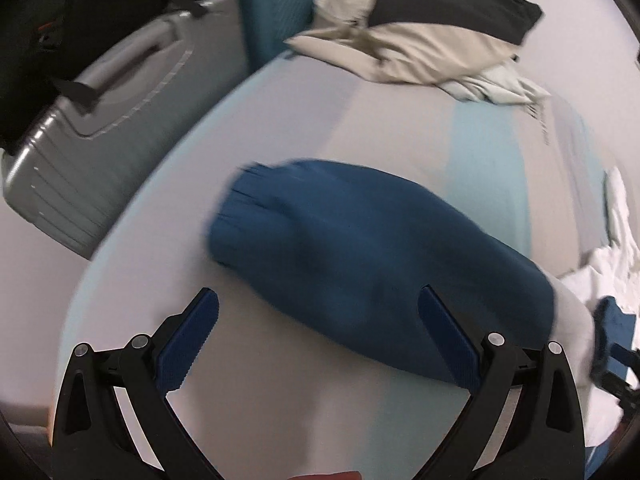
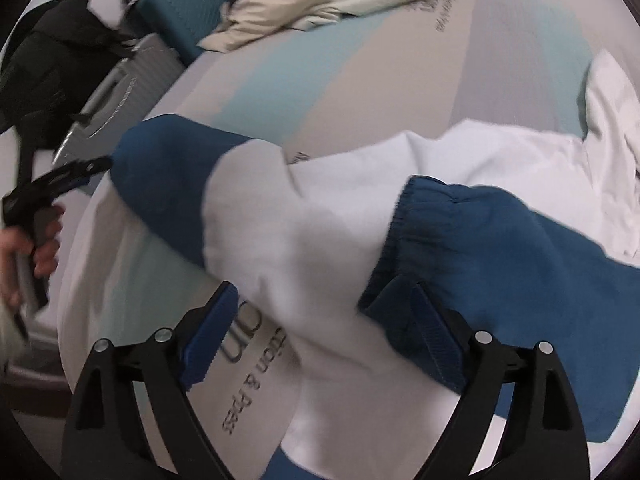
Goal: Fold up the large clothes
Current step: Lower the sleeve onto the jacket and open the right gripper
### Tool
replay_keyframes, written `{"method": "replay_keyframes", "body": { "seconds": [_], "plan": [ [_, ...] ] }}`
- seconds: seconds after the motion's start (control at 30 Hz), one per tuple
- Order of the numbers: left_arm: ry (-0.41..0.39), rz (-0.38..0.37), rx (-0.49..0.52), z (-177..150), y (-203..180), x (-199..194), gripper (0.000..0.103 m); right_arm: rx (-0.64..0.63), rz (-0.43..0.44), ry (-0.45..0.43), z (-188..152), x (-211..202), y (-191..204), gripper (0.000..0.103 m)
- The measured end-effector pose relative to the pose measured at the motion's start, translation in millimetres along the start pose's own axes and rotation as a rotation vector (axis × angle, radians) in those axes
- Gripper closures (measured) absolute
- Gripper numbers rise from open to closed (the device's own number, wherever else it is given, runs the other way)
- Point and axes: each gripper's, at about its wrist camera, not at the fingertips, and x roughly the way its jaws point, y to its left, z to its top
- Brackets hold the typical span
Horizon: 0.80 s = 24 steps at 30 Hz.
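While both views are smeared by motion blur, the layout reads clearly enough. A blue-and-white garment [image 2: 304, 240] lies spread across a bed [image 1: 280, 120] covered in pale grey and light-blue panels. In the left wrist view, the left claw [image 1: 318, 316] hangs above the bed with its blue-padded fingers spread wide and nothing between them; one blue sleeve [image 1: 360, 248] of the garment, its ribbed cuff pointing away toward the bed's edge, lies just ahead, partly under the right-hand finger. In the right wrist view, the right claw [image 2: 324, 320] is likewise spread wide over the garment's white body, pinching nothing, and a second blue sleeve [image 2: 500, 272] with a gathered cuff lies folded over the white cloth, its lower edge at the right-hand finger. The left claw shows again at that view's left edge, held in a hand [image 2: 36, 240].

At the far end of the bed sits a heap of beige, white and black clothes [image 1: 420, 36]. Beside the bed stand a grey hard-shell suitcase [image 1: 112, 128] and a teal one [image 1: 276, 4].
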Motion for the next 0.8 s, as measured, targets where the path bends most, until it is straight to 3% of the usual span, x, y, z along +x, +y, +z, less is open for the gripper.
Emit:
{"method": "replay_keyframes", "body": {
  "seconds": [0.2, 0.6, 0.8],
  "plan": [
    [0.037, 0.01, -0.014, 21, 46, 30, 0.006, -0.008, -0.013, -0.018, -2, -15, -3, 0.012],
    [0.1, -0.01, 0.064, 39, 49, 76, 0.006, 0.148, -0.082, -0.03, -1, -24, -68, 0.012],
    [0.104, -0.022, 0.078, 36, 41, 88, 0.028, 0.205, -0.091, -0.045, -12, -33, -82, 0.012]
  ]
}}
